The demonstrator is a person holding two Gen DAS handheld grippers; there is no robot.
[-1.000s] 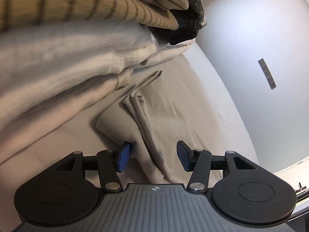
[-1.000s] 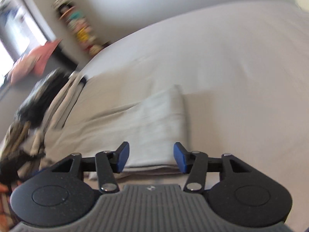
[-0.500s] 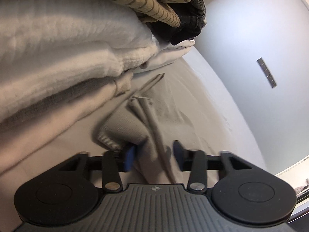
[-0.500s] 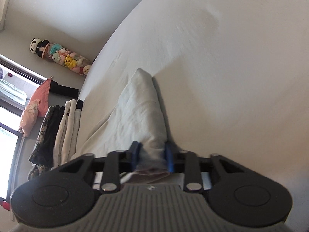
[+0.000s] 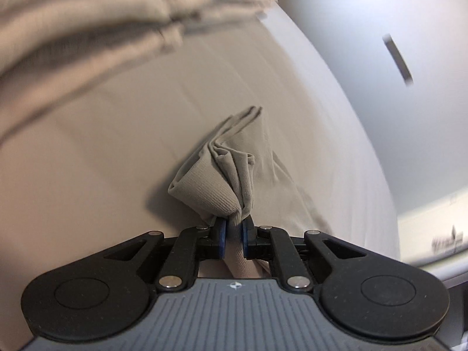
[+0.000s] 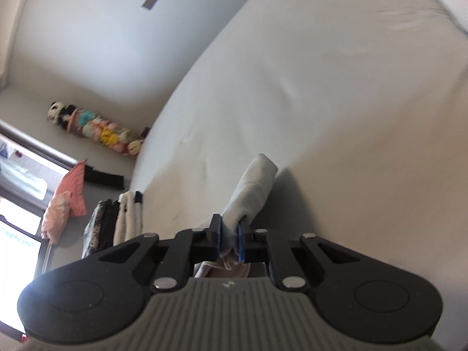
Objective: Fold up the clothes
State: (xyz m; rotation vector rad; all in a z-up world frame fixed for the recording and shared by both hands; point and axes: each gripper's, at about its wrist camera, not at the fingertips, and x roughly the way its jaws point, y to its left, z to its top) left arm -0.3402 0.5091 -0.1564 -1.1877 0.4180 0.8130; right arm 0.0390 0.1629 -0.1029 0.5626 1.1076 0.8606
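A beige ribbed garment (image 5: 216,181) lies folded on the bed sheet (image 5: 102,152). My left gripper (image 5: 233,235) is shut on one bunched corner of it and lifts it off the sheet. My right gripper (image 6: 229,241) is shut on another part of the same garment (image 6: 251,187), which looks pale here and hangs in a narrow fold over the bed (image 6: 336,102).
A stack of folded clothes (image 5: 87,20) lies blurred at the upper left of the left wrist view. In the right wrist view another folded stack (image 6: 117,219) sits at the bed's edge, with pink cloth (image 6: 70,199) and a row of plush toys (image 6: 96,128) beyond.
Both grippers closed on the beige garment and raised it from the sheet. The left gripper pulled away from the clothes stack; the right view tilted higher over the bed.
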